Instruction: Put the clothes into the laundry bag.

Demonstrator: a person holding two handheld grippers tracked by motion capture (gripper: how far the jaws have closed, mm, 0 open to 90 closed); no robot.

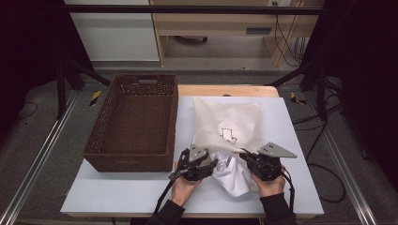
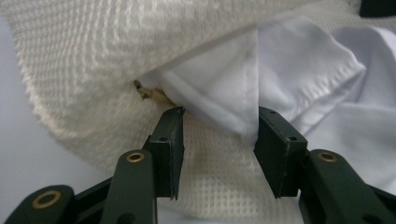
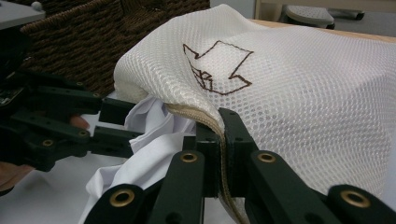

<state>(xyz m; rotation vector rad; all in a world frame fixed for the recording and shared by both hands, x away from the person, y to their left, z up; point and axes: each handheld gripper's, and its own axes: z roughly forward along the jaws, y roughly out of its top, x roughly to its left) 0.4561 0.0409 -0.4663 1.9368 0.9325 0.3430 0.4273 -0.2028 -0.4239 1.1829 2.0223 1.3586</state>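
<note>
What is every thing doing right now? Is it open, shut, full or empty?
Mesh bag: open at its near edge, lying on the table.
White cloth: partly inside the bag, partly out.
Basket: empty.
Left gripper: open, cloth fold between its jaws.
Right gripper: shut on the bag's zipper edge.

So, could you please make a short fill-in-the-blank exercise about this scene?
1. The right gripper is shut on the zipper edge of the mesh ____.
2. The white cloth sticks out of the bag's ____ end.
3. The brown wicker basket stands to the ____ of the bag in the high view.
4. The figure stitched on the bag is an ____.

Missing words: bag; open; left; arrow
</note>
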